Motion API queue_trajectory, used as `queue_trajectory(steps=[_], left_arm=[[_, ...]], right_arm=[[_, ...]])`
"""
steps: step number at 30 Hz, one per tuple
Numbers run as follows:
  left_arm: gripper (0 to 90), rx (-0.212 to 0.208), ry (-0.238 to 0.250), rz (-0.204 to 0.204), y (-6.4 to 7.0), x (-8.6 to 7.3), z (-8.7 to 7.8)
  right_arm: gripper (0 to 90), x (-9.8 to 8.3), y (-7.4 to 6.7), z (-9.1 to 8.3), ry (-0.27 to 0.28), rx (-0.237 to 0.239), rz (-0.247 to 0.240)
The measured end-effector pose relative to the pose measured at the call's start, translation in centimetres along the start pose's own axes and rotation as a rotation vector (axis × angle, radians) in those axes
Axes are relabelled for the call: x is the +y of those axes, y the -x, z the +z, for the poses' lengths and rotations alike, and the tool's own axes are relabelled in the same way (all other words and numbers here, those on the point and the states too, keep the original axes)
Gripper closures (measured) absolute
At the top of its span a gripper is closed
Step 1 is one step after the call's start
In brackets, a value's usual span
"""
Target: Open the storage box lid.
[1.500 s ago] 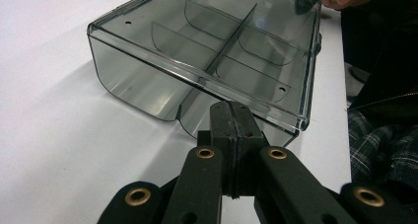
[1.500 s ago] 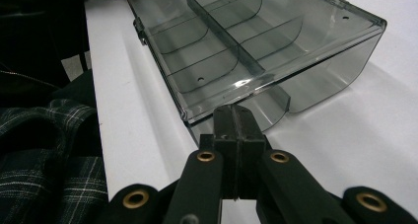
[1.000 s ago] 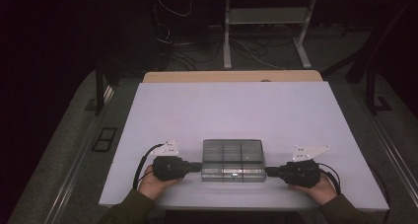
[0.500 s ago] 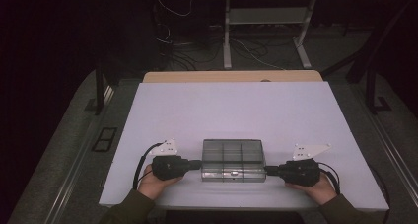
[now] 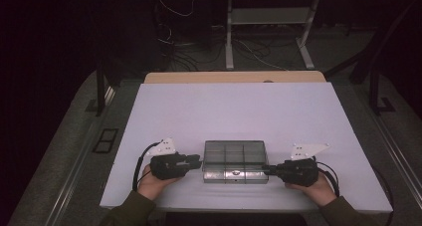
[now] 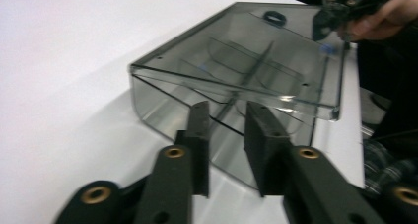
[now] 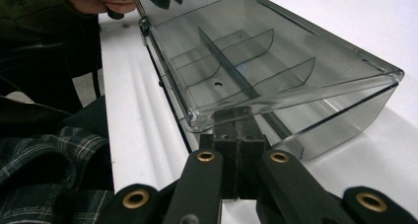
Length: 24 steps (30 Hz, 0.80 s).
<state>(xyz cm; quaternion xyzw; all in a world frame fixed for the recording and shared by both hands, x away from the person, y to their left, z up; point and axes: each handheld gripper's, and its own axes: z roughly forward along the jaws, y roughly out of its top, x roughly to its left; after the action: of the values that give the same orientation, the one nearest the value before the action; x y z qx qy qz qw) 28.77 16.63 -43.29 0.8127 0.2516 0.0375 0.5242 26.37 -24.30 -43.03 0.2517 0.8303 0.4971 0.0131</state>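
1. Fingers, left gripper (image 6: pixel 226 135): parted, nothing between them; they have just been opening, and stand just off the left end wall of the box.
2. Fingers, right gripper (image 7: pixel 240 135): clenched tight together, tips tucked under the overhanging edge of the lid at the box's right end; whether they pinch anything there cannot be told.
3. Clear compartment box (image 5: pixel 234 160): lies flat on the white worktop (image 5: pixel 234 111), near its front edge, between the two grippers; empty, with inner dividers.
4. Long axis: runs left to right across the worktop, so each short end faces one gripper, left gripper (image 5: pixel 175 165) at one end, right gripper (image 5: pixel 288 170) at the other.
5. Lid (image 6: pixel 256 61): transparent, down over the tray, its rim projecting past the walls.
6. Governing relation: both grippers lie level along the box's long axis. The right fingers touch it; the left stand clear, so the right hand is nearer.
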Motion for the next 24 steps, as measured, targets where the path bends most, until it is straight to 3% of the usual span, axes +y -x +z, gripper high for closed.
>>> queue_trajectory(steps=[5,14,24], left_arm=[[51.6,0.048,0.017,-0.005,-0.4,-0.2,-0.2],[33.0,0.106,0.035,-0.016,-0.9,-0.4,-0.2],[22.4,0.142,0.023,-0.006,-1.2,-0.6,-0.1]], right_arm=[[89.5,0.3,0.1,0.3,0.006,0.010,-0.002],[89.4,0.9,0.1,0.7,0.015,0.022,-0.002],[89.4,1.6,0.1,0.9,0.032,0.031,-0.017]])
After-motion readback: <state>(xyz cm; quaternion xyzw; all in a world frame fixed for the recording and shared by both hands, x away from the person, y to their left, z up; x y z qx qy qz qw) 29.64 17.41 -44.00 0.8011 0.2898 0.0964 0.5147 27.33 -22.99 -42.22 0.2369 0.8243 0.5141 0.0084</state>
